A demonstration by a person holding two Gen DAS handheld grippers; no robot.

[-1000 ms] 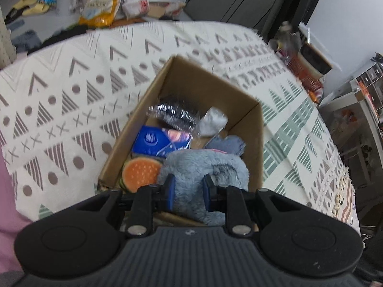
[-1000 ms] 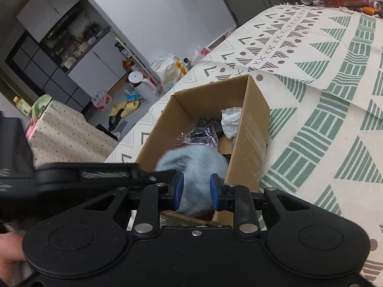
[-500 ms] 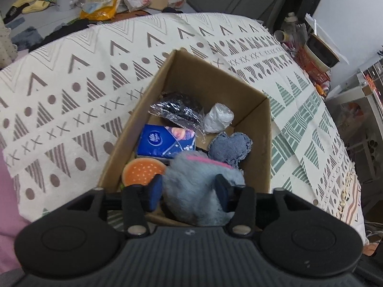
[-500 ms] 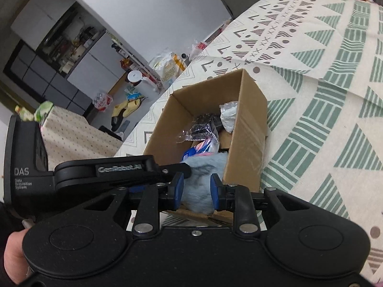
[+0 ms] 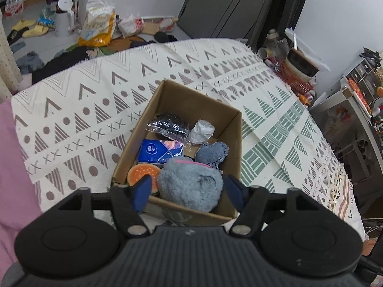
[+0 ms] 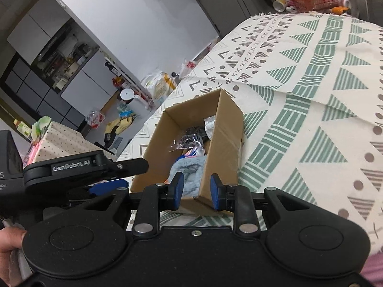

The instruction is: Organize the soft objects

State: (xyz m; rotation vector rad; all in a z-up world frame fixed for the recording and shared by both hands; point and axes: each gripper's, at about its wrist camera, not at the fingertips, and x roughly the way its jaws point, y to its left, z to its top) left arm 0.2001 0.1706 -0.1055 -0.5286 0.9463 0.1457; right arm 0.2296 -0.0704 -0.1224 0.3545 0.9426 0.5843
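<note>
The fluffy grey-blue plush toy [image 5: 190, 183] lies at the near end of the cardboard box [image 5: 235, 129], which stands on the patterned bedspread [image 5: 79, 110]. The left tongs [image 5: 189, 190] are spread wide around it without pinching; the right tongs [image 6: 196, 192] are parted and hold nothing. It looks light and squashy, so a deep grip across its middle should serve best.

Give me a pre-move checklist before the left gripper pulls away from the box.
1. Left gripper open around the grey plush: ok.
2. Plush touching neither pad: cannot tell.
3. Plush fully below the cardboard box rim: not ok, it bulges over the near wall.
4. Right gripper empty, outside the box: ok.
5. Tissue pack and heart cushion inside: ok.
</note>
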